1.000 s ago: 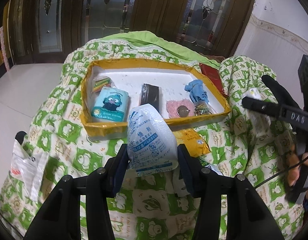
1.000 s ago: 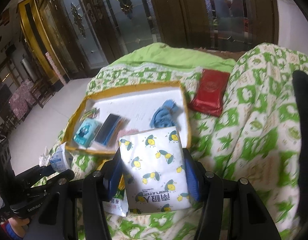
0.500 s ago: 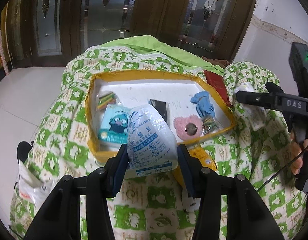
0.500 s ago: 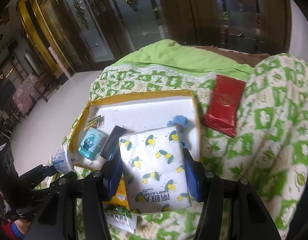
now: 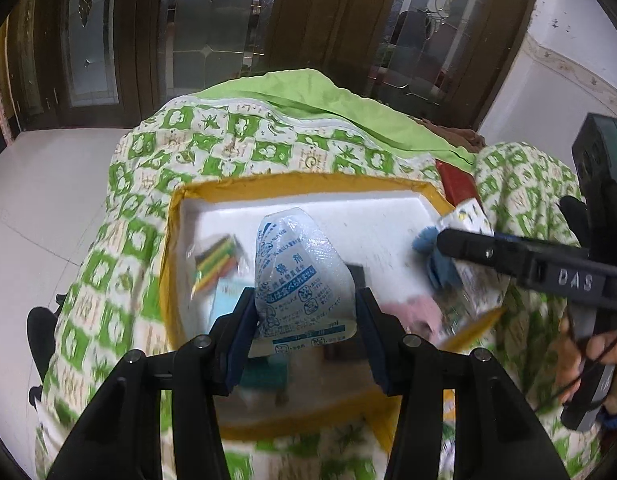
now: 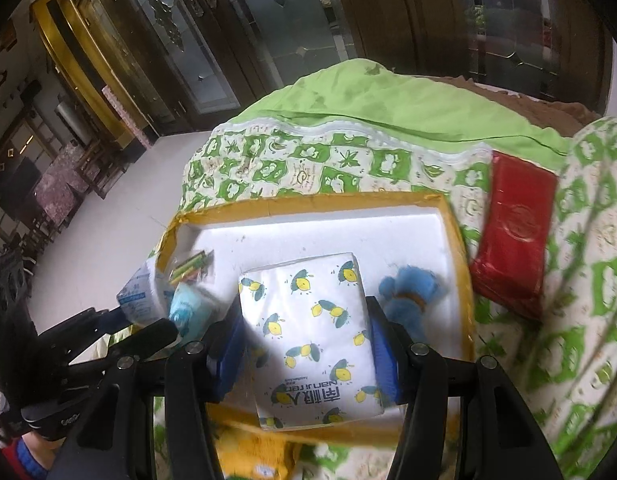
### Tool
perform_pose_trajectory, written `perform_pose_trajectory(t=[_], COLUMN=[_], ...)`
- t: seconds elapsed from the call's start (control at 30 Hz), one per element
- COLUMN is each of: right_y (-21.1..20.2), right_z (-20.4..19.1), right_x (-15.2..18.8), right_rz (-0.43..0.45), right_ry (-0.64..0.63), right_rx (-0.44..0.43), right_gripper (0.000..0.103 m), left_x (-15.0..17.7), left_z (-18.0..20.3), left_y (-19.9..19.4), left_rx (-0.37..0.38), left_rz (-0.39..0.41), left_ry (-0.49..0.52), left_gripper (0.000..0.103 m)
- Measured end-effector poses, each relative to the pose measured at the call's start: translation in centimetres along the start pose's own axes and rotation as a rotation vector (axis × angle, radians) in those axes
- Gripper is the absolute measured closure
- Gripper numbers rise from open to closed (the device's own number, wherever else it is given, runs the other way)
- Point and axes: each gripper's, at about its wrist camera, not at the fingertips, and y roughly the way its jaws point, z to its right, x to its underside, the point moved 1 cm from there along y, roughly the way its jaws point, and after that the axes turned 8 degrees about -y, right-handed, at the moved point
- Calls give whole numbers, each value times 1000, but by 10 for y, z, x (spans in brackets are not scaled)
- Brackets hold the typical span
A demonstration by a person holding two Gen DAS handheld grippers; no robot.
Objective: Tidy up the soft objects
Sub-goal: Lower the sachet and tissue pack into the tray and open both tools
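My left gripper is shut on a clear white sachet with blue print, held over the left half of the yellow-rimmed white tray. My right gripper is shut on a white tissue pack with lemon print, held over the tray near its front right. In the tray lie a blue plush toy, a pale blue pack, a small bag of coloured sticks and a pink fuzzy piece. The right gripper also shows in the left wrist view.
The tray rests on a green-and-white patterned quilt over a lime sheet. A red packet lies on the quilt right of the tray. A yellow packet sits below the tray's near rim. Dark glazed doors stand behind.
Both grippers have moved forward with their packs, from the quilt in front of the tray to above the tray's inside. Their grips have not changed.
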Motion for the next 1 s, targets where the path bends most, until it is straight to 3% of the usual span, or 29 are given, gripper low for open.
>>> perform_pose_trajectory(t=[0.4,0.8,0.93,1.0], right_y=[50,77,73,69], right_z=[11,15,11,10], right_x=[-11,-7,-6,-4], right_rz=[-24,-82,-66,-53], right_ry=[21,-19,-29,-29], right_rx=[-2,43,46,44], right_gripper=[43,42,29,24], left_x=[-34,-31,-30,-29], left_z=[-5,-14,-17,-18], left_y=[54,73,71,67], left_rx=[-28,-73,-84,-82], left_rz=[-25,-71,-81,-72], left_ry=[3,7,2,-4], left_gripper=[54,53,48,40])
